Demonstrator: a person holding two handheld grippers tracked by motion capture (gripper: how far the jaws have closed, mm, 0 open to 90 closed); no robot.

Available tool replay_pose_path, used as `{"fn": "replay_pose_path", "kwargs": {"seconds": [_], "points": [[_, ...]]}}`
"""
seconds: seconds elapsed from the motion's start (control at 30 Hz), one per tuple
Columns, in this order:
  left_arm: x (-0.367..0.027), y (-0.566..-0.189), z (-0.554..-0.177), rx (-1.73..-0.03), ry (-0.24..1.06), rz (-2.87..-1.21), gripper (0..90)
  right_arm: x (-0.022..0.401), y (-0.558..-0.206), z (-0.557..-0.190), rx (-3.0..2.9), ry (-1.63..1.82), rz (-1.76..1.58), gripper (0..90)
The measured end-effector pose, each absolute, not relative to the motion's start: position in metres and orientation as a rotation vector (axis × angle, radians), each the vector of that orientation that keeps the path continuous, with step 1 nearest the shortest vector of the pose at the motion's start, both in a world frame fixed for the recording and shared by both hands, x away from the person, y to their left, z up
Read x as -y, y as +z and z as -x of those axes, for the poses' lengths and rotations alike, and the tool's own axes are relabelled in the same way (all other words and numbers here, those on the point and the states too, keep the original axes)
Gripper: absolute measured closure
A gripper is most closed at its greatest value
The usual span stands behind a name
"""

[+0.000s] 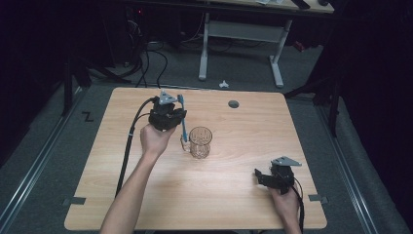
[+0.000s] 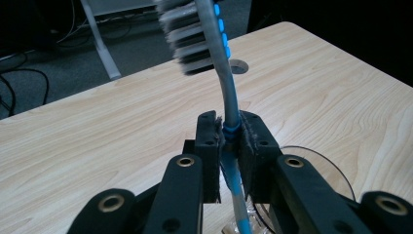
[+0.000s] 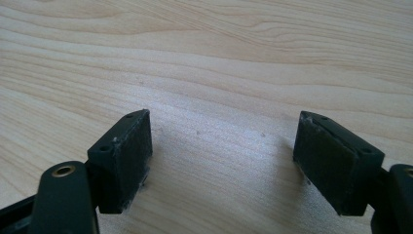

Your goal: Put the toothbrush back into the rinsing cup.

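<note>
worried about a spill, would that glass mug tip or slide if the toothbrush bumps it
The glass mug looks wide-based and thick, so it would probably slide on the smooth table rather than tip. It appears empty, thus fairly light. The toothbrush held in the left gripper looks thin and likely flexes first.

toothbrush above table, left of mug

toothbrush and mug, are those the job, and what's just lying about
In the job:
toothbrush, clamped in the left gripper
glass mug, beside the brush

Lying about:
right gripper, jaws open, idle over bare table
desk behind
cables on floor
</note>
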State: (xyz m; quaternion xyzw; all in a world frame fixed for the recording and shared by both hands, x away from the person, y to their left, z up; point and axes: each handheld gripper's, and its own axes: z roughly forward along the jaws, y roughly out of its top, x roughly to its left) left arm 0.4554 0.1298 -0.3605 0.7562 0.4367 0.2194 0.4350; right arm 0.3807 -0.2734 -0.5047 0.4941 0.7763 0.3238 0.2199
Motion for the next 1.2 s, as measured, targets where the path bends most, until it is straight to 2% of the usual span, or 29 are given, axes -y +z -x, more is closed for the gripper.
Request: {"fn": "replay_pose_path", "kwargs": {"seconds": [1.2], "points": [[-0.133,-0.372,-0.439,-1.077,0.556,-1.897,78.9,0.273,-0.505,-0.381,-2.147,0.895,-1.367,22.1]]}}
